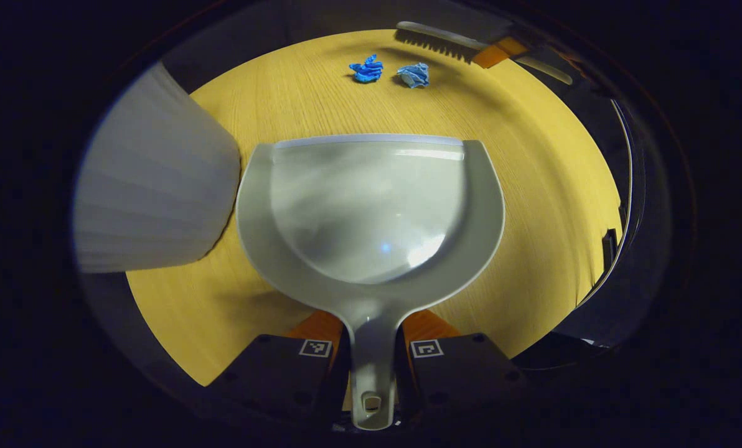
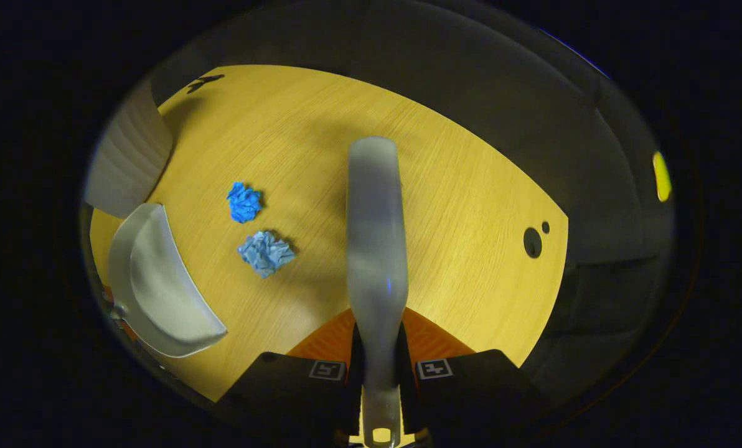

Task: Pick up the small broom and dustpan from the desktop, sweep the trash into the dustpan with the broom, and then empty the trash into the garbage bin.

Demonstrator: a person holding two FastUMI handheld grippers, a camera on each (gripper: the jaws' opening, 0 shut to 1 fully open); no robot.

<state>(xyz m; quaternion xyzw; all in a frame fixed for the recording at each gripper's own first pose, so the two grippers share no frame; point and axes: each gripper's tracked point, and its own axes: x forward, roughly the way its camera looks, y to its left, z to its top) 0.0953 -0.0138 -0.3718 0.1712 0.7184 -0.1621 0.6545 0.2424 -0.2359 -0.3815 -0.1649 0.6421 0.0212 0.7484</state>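
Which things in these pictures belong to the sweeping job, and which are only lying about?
Belong to the job:
- dustpan, held by the left gripper
- broom, held by the right gripper
- bright blue paper wad
- pale blue paper wad
- white bin, beside the dustpan

Only lying about:
- two dark holes in the wooden desktop

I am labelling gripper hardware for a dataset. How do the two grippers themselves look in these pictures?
The left gripper and the right gripper look alike: two blocky fingers at the bottom of each view, each carrying a small square black-and-white marker on its top. No cables or sleeves can be seen.
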